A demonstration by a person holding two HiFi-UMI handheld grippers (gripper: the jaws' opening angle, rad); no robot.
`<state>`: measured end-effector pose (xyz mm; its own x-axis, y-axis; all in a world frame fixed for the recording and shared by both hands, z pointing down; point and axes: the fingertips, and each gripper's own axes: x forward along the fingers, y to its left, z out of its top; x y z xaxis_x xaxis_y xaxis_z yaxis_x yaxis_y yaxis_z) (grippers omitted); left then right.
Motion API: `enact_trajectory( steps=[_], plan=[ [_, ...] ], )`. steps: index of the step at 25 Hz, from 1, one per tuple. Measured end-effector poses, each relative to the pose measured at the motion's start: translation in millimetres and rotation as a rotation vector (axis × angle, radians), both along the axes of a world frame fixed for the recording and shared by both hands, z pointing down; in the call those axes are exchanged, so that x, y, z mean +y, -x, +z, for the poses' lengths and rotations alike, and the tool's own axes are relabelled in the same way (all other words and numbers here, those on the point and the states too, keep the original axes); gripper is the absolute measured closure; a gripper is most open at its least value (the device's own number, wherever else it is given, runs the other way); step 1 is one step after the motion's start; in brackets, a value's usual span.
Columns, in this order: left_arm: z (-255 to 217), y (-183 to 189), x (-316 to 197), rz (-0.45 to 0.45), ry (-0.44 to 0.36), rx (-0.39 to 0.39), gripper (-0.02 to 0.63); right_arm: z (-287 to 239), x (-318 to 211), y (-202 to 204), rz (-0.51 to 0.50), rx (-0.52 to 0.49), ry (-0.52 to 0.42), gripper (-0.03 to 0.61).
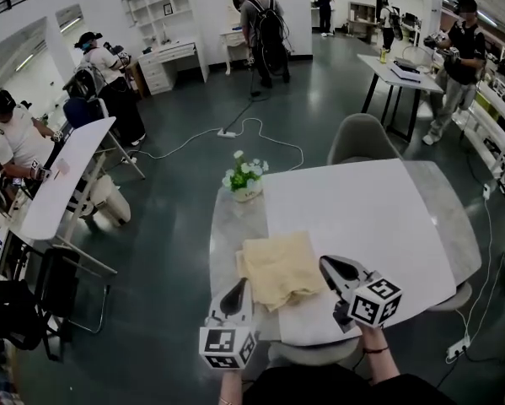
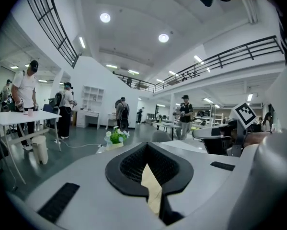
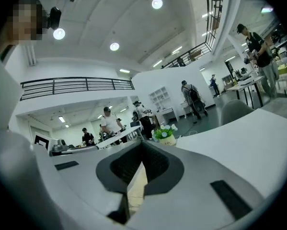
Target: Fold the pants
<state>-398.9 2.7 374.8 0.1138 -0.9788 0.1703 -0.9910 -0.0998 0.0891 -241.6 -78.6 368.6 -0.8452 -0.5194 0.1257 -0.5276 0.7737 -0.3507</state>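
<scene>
The pale yellow pants [image 1: 277, 264] lie folded near the front left of the white table [image 1: 378, 218]. My left gripper [image 1: 239, 287] is at their near left corner and my right gripper [image 1: 326, 265] at their near right edge. In the left gripper view the jaws of the left gripper [image 2: 150, 164] are shut on a strip of the yellow cloth [image 2: 152, 188]. The right gripper view shows the same: the right gripper [image 3: 139, 164] is shut on a fold of the cloth [image 3: 135, 188]. Both grippers point almost level across the table.
A small pot of flowers [image 1: 245, 180] stands on the table just beyond the pants. A grey chair [image 1: 362, 137] is at the table's far side. A cable [image 1: 252, 133] trails over the floor, and several people work at other tables around the room.
</scene>
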Motion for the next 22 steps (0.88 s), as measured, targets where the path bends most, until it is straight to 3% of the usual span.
enact_trajectory(
  steps=[12, 22],
  plan=[
    [-36, -2, 18, -0.045, -0.089, -0.041, 0.606, -39, -2, -52, 0.091, -0.06, -0.108, 0.563],
    [-48, 3, 24, -0.098, -0.112, -0.068, 0.606, -50, -5, -66, 0.106, -0.077, -0.142, 0.563]
  ],
)
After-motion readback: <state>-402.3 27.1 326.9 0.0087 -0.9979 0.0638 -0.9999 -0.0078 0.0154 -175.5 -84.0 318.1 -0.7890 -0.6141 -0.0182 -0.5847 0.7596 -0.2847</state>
